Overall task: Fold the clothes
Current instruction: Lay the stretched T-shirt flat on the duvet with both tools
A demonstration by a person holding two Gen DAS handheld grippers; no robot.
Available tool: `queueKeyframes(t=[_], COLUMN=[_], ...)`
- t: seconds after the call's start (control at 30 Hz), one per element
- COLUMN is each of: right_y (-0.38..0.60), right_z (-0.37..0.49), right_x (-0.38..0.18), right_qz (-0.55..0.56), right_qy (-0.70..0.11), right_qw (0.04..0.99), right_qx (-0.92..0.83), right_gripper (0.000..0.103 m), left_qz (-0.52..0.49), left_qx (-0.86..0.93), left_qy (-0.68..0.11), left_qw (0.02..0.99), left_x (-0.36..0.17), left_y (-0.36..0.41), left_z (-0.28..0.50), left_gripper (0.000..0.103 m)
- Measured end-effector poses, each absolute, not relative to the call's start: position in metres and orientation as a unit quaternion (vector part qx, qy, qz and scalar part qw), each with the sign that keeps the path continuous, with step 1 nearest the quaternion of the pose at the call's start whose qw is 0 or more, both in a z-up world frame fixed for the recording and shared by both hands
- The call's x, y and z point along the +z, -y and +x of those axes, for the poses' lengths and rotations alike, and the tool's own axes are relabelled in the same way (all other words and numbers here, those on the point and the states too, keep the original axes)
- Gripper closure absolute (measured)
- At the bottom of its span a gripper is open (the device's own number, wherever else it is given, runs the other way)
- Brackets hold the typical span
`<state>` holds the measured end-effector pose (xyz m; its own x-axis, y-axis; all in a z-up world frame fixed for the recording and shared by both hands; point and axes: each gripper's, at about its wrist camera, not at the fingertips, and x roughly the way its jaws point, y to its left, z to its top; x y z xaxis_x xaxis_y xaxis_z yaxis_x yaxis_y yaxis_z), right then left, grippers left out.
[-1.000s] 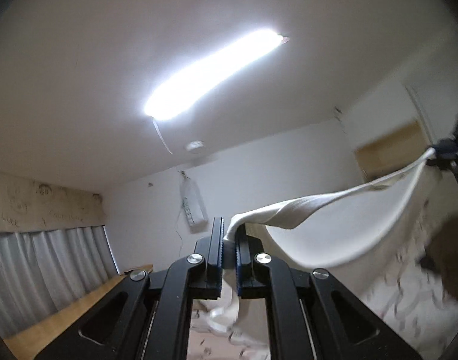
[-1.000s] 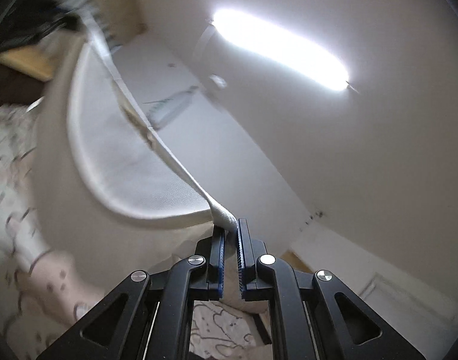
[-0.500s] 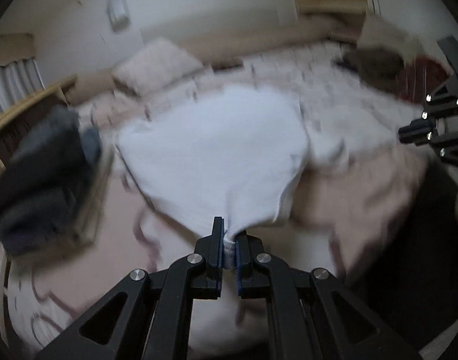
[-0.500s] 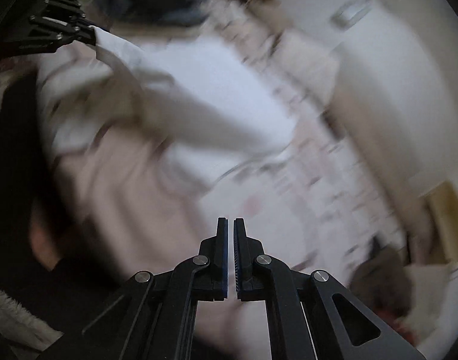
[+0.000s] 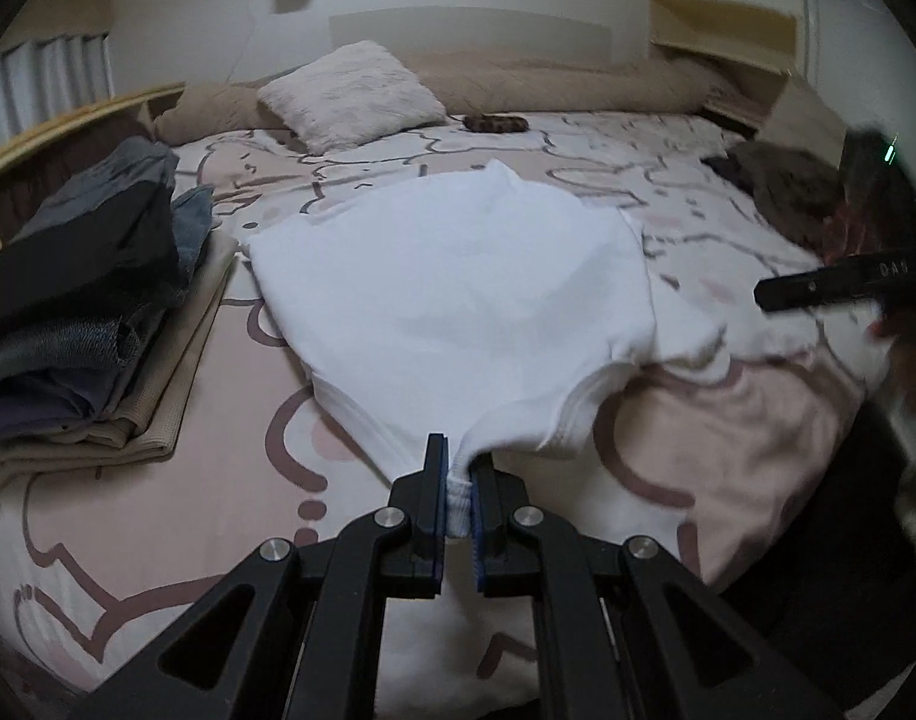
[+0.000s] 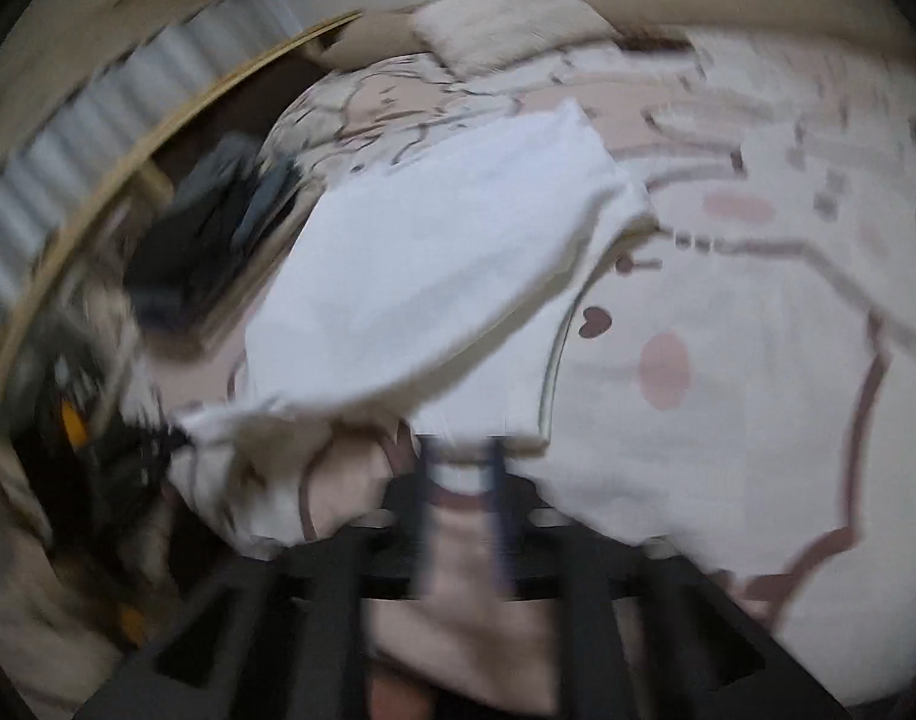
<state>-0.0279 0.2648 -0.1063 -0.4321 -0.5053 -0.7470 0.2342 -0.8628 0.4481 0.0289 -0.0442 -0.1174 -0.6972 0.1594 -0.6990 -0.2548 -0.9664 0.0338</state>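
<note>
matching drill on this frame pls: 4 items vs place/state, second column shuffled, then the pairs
Items:
1. white garment
2. folded clothes stack
3. fluffy pillow
4. left hand-held gripper

Place/state:
A. at the head of the bed
B. shut on a fabric edge
C. spread on the patterned bedspread
D. piled at the bed's left side

Pairs: 1-C, 2-D, 3-A, 4-B

Clothes stack (image 5: 80, 312) blocks frame left, shirt (image 5: 452, 300) fills the centre; bare blanket (image 5: 230, 456) lower left lies open
</note>
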Motion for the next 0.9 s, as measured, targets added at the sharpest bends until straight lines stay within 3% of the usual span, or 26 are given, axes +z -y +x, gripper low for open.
queueKeyframes(t=[0.03,0.2,0.3,0.37,0.4,0.43,0.57,0.7,0.9], right_y=[-0.267,-0.269,-0.266,-0.266,-0.267,-0.268,-0.276,-0.309,-0.336], right_z=[-0.035,-0.057,-0.065,-0.069,-0.072,-0.077,-0.077,-0.065,-0.025], right_x=[-0.115,-0.145,-0.161,-0.166,-0.168,-0.173,-0.168,-0.116,-0.054], right_qz=[0.488,0.519,0.531,0.530,0.528,0.534,0.535,0.478,0.450], right_qy=[0.164,0.245,0.291,0.318,0.333,0.351,0.381,0.403,0.360], right_qw=[0.212,0.194,0.189,0.185,0.185,0.187,0.194,0.208,0.212], right_qx=[-0.831,-0.795,-0.773,-0.764,-0.759,-0.746,-0.729,-0.752,-0.789], right_gripper=[0.018,0.018,0.025,0.036,0.058,0.088,0.090,0.090,0.092], left_qz=[-0.371,-0.374,-0.376,-0.375,-0.373,-0.371,-0.350,-0.327,-0.300], left_qx=[0.920,0.918,0.917,0.917,0.918,0.919,0.923,0.923,0.906], left_qy=[-0.061,-0.063,-0.066,-0.066,-0.068,-0.069,-0.092,-0.119,-0.199], left_qw=[0.112,0.118,0.118,0.117,0.116,0.115,0.128,0.162,0.224], left_x=[-0.117,-0.118,-0.120,-0.119,-0.119,-0.118,-0.104,-0.090,-0.072], left_y=[0.045,0.043,0.041,0.040,0.040,0.040,0.033,0.022,0.001], left_z=[0.028,0.029,0.030,0.029,0.028,0.028,0.030,0.039,0.074], left_gripper=[0.096,0.096,0.096,0.096,0.096,0.096,0.096,0.096,0.096])
